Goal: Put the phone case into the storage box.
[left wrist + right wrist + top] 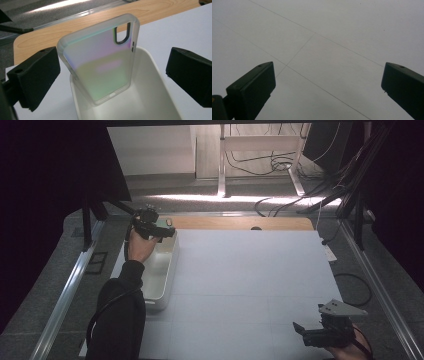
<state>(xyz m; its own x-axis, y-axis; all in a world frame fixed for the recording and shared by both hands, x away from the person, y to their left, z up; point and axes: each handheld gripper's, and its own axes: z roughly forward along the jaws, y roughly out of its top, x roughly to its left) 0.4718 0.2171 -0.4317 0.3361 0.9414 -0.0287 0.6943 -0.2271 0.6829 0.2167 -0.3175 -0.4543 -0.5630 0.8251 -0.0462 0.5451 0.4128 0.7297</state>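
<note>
Looking at it from the near end, the right tongs (306, 332) hang wide open with nothing between them, parked over bare surface (240, 280). Further out, the left tongs (112, 77) have let go: jaws spread, phone case (100, 65) between them untouched, leaning tilted in the white bin (152, 100) just below. Drop-off looks basically done; pulling back is what's left.

Frosted, iridescent plastic phone case (100, 65), glossy white plastic bin (150, 100)
Matt black jaw pads are seen; the tabletop (75, 27) is bare wood at its far edge.
</note>
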